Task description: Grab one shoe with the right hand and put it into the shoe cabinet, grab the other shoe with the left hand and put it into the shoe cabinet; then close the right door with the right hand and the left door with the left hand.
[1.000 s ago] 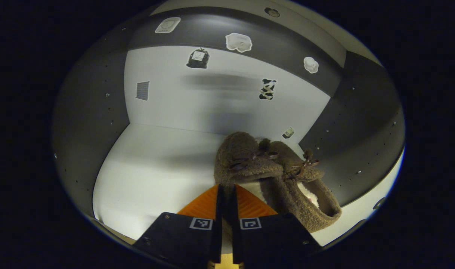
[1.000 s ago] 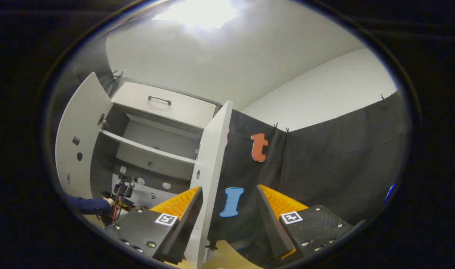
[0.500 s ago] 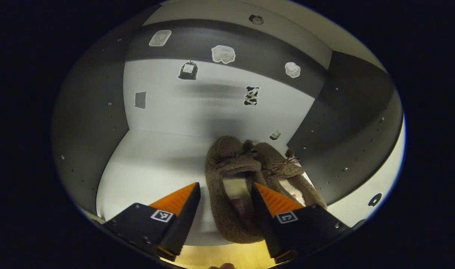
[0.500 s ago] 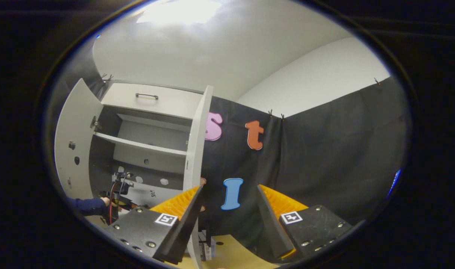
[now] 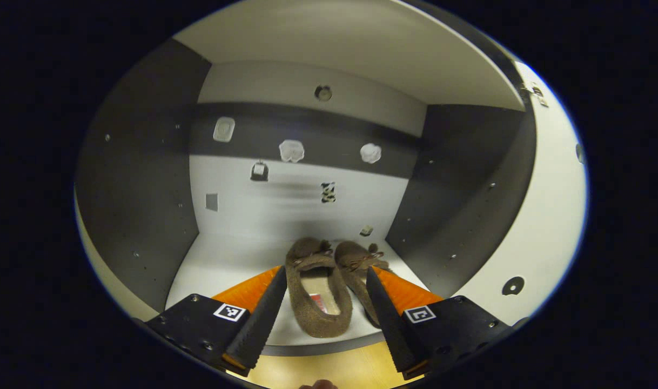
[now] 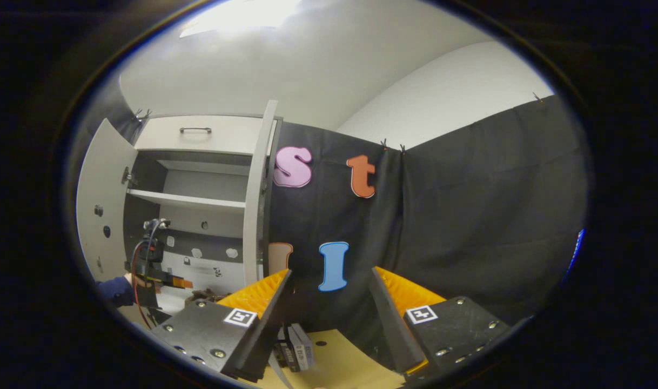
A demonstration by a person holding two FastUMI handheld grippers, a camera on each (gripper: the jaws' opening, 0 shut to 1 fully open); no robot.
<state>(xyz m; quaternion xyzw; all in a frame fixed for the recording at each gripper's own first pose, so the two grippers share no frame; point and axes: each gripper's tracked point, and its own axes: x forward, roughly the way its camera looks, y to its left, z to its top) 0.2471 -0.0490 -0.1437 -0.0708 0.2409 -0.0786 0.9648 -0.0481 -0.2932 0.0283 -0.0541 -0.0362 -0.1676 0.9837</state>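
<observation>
- Grey and white boards make up the shoe cabinet [image 6: 199, 178], the biggest thing here. You see it past your right tool, with both doors swung open.
- The right door [image 6: 256, 200] is the tall white board, edge-on, just left of your right tool [image 6: 329, 319]. I think closing it is your next job. Get the tool to the door's outer face and push it slowly, so it shuts flat and does not bounce back.
- The left door [image 6: 99, 200] is open on the far side. That one is for your left tool, after the right door.
- The floor board of the cabinet [image 5: 226, 259] is white, and both shoes sit on it, toward the right side wall.
- The left shoe [image 5: 315, 286] is brown and fuzzy. It lies between the fingers of your left tool [image 5: 322, 319], but the fingers do not touch it. The other shoe [image 5: 358, 259] lies just beside it, touching it.
- Your left tool is spread wide and holds nothing. Pull it straight back so you do not drag a shoe out.
- Your right tool is spread wide too, and empty.
- Small stickers [image 5: 291, 151] dot the back wall of the cabinet. They are too small to read. A red label shows inside the left shoe, too blurry to read.
</observation>
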